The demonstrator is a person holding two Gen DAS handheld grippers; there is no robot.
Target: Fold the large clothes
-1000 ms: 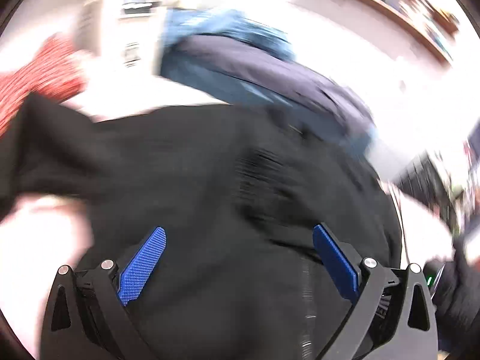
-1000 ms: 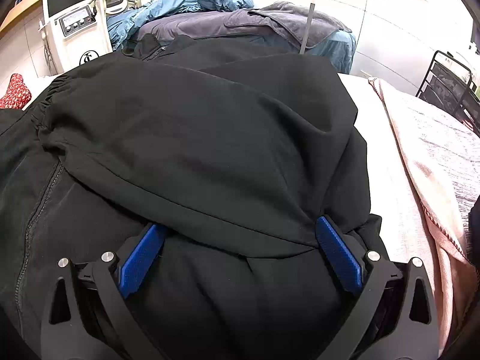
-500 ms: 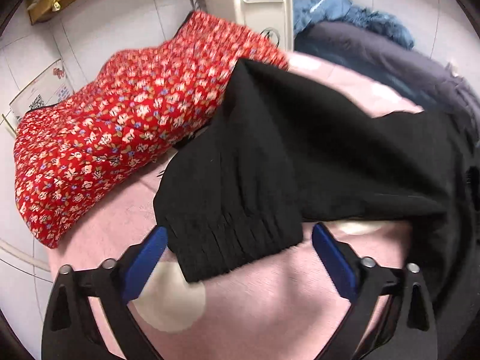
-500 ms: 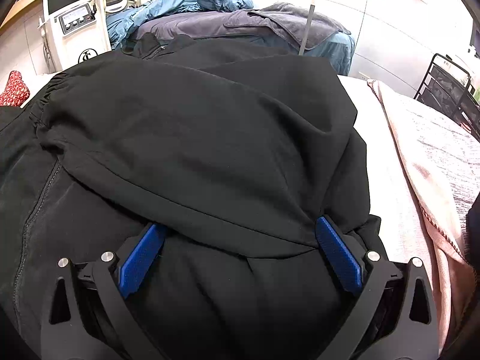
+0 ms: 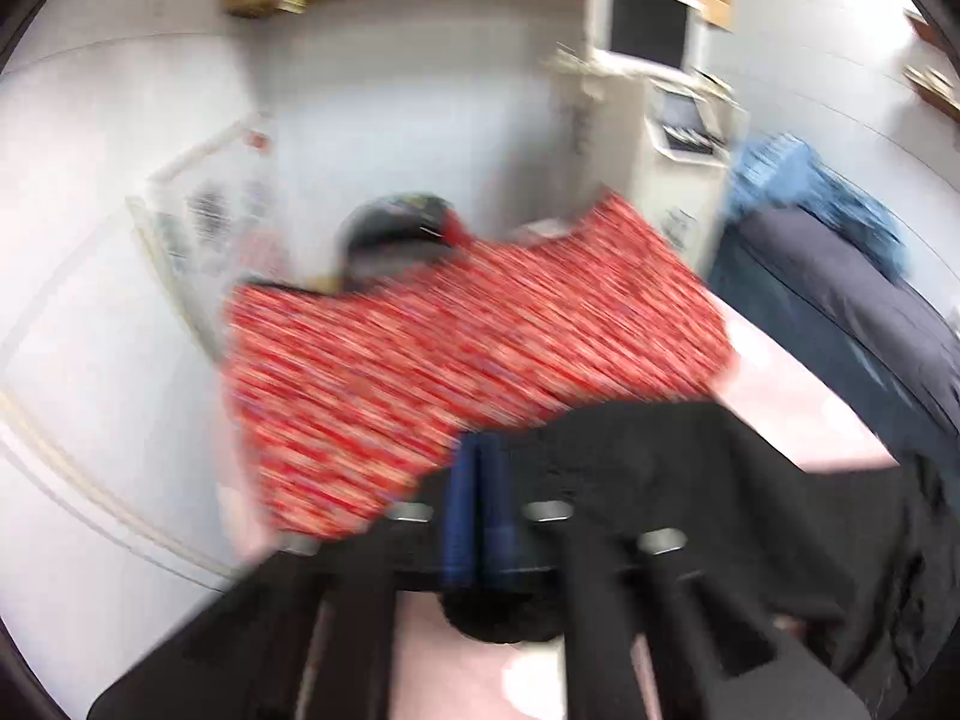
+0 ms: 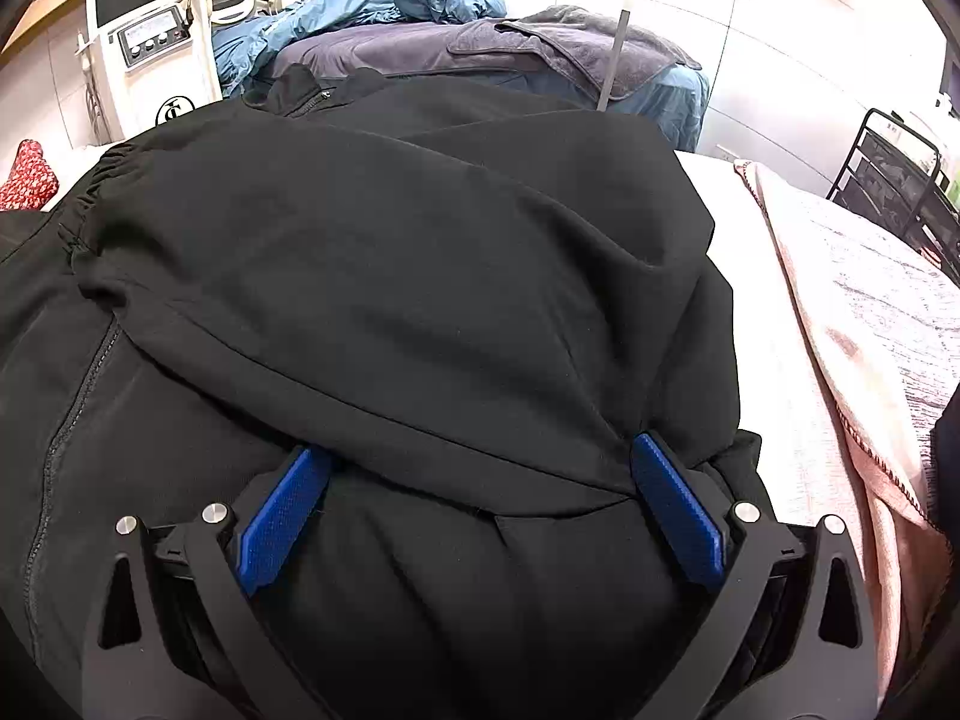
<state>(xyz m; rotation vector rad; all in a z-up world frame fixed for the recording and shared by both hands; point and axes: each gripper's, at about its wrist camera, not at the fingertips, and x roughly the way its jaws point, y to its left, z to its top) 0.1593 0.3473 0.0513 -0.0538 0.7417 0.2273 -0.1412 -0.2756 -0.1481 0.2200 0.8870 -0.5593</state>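
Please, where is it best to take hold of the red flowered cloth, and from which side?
Probably the red flowered cloth is best pinched at its near lower corner, coming from the near left of the left wrist view: that edge lies flat and bare on the pink surface, while the black jacket covers its right side.

Left wrist view: bright, even indoor light; heavy motion blur throughout, the red patterned cloth (image 5: 468, 372) smeared into diagonal streaks, the white wall (image 5: 120, 192) washed near white, no crisp edge anywhere. Right wrist view: sharp and steady; the black garment (image 6: 390, 276) reads dark with soft shadows in its folds; the tiled wall (image 6: 810, 48) top right overexposed. Both views: fisheye bending toward the edges, dark vignette at the corners.
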